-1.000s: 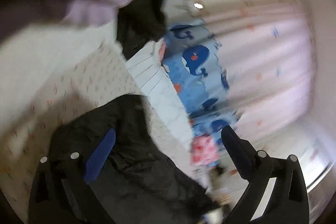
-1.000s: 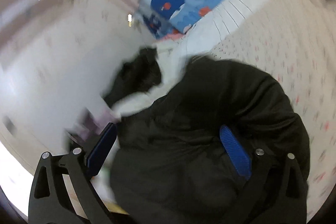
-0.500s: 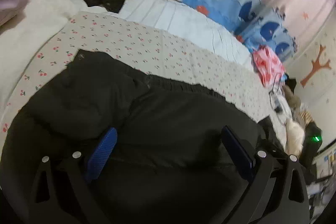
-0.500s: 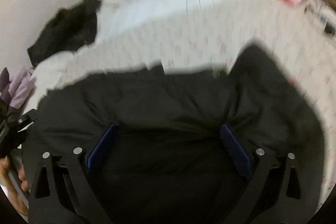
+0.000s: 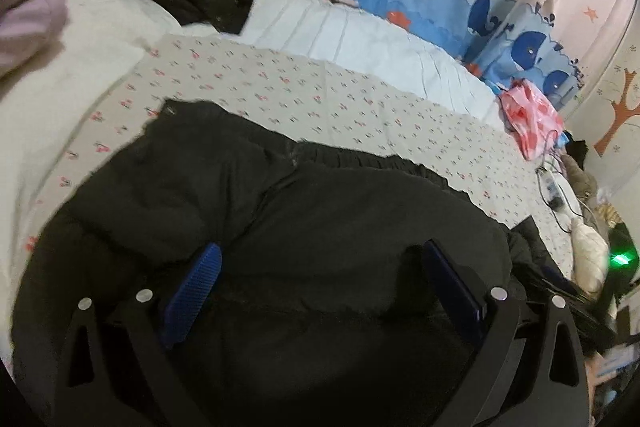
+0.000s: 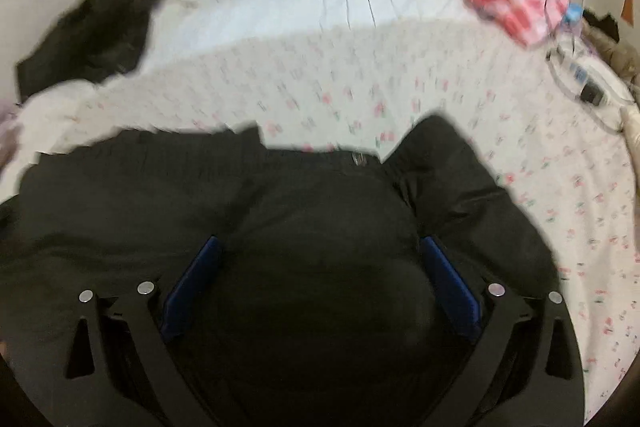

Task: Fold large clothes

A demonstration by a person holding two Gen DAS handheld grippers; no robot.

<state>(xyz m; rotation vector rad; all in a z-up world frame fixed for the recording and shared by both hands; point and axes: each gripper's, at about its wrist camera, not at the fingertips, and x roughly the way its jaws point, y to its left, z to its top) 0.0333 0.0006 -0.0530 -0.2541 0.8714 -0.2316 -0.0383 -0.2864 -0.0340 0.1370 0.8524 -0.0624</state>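
The left gripper [image 5: 320, 267] has its jaws spread wide and grasps nothing. The right gripper [image 6: 320, 259] is also spread wide, released. The black jacket [image 5: 320, 211] lies just under and ahead of both grippers, on the flowered bed sheet [image 5: 340, 103].

- The left tongs [image 5: 318, 257] are matte black plastic, each finger a skeletal frame with a triangular cut-out.
- Ribbed blue pads [image 5: 192, 293] line the inner face of each finger, the ridges plain on the one left of the black garment's [image 5: 320, 211] middle fold.
- Two round silver screws [image 5: 144, 295] sit on each finger, behind the pads.
- The right tongs [image 6: 319, 251] are built alike: black frames, blue pads [image 6: 450, 281], paired silver screws [image 6: 496, 289].
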